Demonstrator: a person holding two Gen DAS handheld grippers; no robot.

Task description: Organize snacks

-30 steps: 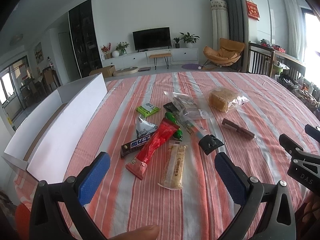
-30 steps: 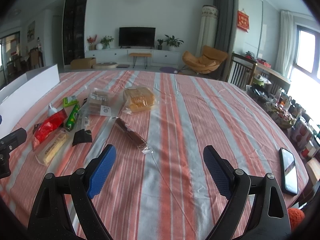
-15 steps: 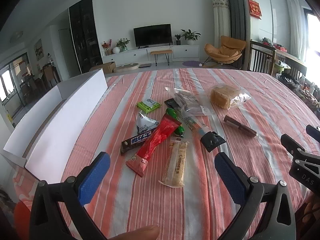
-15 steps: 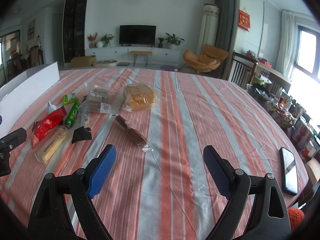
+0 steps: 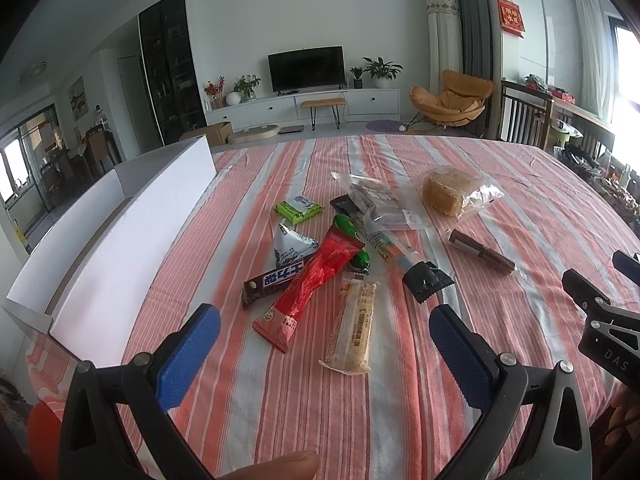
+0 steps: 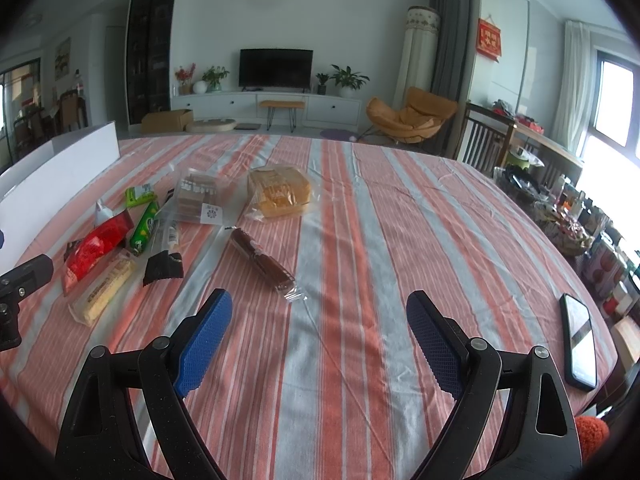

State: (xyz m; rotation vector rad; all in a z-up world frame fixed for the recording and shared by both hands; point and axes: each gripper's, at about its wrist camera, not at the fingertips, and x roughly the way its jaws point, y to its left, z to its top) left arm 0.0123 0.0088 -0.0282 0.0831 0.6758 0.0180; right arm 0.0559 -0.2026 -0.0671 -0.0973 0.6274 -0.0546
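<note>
Nearest to us, our left gripper (image 5: 324,336) hangs above the striped tablecloth (image 5: 400,412) with its jaws spread wide and nothing between the blue pads (image 5: 188,356); a fingertip (image 5: 276,468) shows at the bottom edge of that view. Our right gripper (image 6: 320,332) is likewise wide open and empty, over bare cloth, with a dark phone (image 6: 579,340) lying near the table's right edge.

Just ahead of the left gripper lies a pale yellow bar in clear wrap (image 5: 352,326), and beside it a long red packet (image 5: 314,280) that rests across a dark chocolate bar (image 5: 272,284). A little further we see a white triangular pouch (image 5: 294,246), a green wrapper (image 5: 352,240) partly under the red packet, and a black sachet (image 5: 426,282) at the end of a long clear tube pack (image 5: 390,246). A brown wafer stick in clear film (image 6: 262,262) lies apart, to the right of the heap.

Further on sit a small green packet (image 5: 298,209), a clear bag of dark biscuits (image 5: 378,204) and a bagged bread loaf (image 5: 452,192) (the last well to the right). Along the table's left side stands an open white cardboard box (image 5: 132,240), clear of the snacks.
</note>
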